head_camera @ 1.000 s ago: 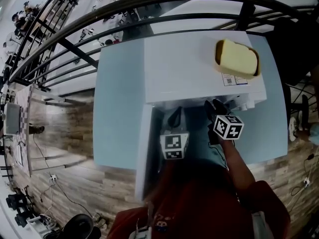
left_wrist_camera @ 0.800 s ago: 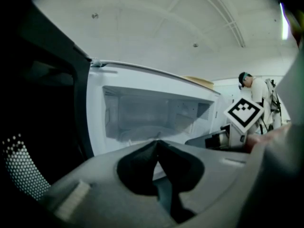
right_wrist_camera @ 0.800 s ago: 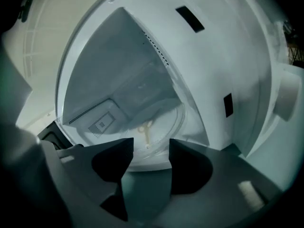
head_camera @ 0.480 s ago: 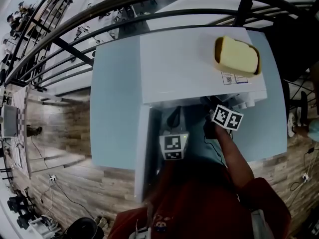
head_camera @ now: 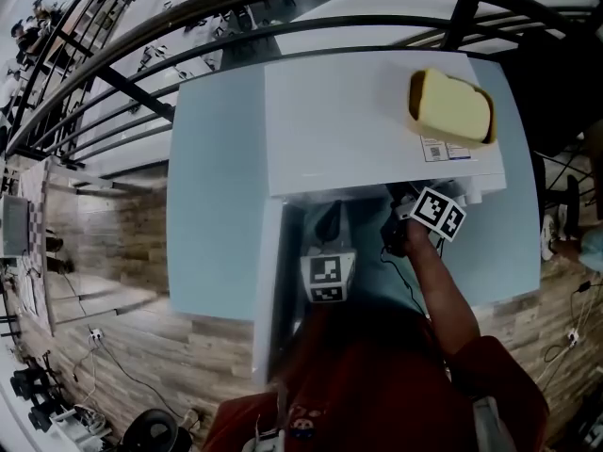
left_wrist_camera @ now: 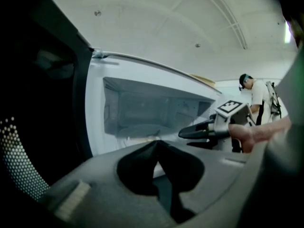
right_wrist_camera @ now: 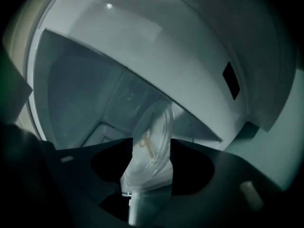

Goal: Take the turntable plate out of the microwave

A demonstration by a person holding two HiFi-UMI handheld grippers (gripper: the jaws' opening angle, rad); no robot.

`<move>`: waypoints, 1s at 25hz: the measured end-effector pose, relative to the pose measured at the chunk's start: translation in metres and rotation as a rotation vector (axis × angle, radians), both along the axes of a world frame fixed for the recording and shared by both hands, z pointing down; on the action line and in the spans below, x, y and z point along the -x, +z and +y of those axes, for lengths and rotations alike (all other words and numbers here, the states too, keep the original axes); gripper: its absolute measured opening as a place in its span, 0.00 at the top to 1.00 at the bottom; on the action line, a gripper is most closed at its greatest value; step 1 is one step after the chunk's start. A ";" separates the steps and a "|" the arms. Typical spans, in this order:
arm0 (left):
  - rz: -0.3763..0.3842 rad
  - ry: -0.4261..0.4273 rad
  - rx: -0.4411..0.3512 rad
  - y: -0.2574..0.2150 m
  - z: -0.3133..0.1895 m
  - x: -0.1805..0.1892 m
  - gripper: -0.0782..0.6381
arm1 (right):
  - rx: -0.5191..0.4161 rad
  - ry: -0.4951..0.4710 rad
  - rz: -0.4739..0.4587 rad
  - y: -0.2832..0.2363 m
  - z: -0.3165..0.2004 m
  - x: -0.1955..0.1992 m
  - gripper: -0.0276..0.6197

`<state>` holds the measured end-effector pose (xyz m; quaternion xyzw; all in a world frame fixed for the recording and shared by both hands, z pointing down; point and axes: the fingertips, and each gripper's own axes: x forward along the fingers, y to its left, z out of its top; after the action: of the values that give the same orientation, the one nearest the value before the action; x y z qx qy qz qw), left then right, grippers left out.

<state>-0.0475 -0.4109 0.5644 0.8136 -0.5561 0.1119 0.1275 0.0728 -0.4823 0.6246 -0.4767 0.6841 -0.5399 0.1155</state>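
Note:
The white microwave (head_camera: 377, 121) stands on a pale blue table with its door (head_camera: 268, 281) swung open to the left. Inside lies the clear glass turntable plate (right_wrist_camera: 154, 127), also dimly visible in the left gripper view (left_wrist_camera: 137, 128). My right gripper (right_wrist_camera: 151, 144) is at the cavity's mouth, rolled to one side. Its jaws have just been opening and stand open, the plate's near rim showing in the gap without being pressed. In the head view it (head_camera: 396, 201) reaches under the microwave's front edge. My left gripper (left_wrist_camera: 156, 145) is shut on nothing, hanging before the opening (head_camera: 331, 217).
A loaf of bread (head_camera: 449, 107) lies on the microwave's top at the right. The table (head_camera: 212, 205) stands beside black railings (head_camera: 141, 92) at the far side. A person (left_wrist_camera: 254, 99) stands in the background. Cables lie on the wooden floor (head_camera: 113, 347).
The right gripper has rolled, its marker cube turning, and moved a little closer to the microwave's opening. The left gripper has stayed where it was.

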 end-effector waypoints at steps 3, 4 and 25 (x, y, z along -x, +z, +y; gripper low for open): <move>0.006 -0.004 0.006 0.003 0.000 -0.001 0.89 | 0.008 -0.021 -0.058 0.001 -0.001 0.006 0.60; 0.006 -0.006 0.007 0.003 0.000 0.000 0.89 | 0.013 -0.028 -0.060 0.001 -0.001 0.009 0.60; 0.013 -0.006 0.024 0.002 0.000 0.003 0.89 | 0.069 0.094 -0.300 0.009 -0.008 0.007 0.93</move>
<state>-0.0504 -0.4105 0.5659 0.8110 -0.5565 0.1128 0.1411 0.0659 -0.4906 0.6336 -0.4257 0.6172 -0.6221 0.2254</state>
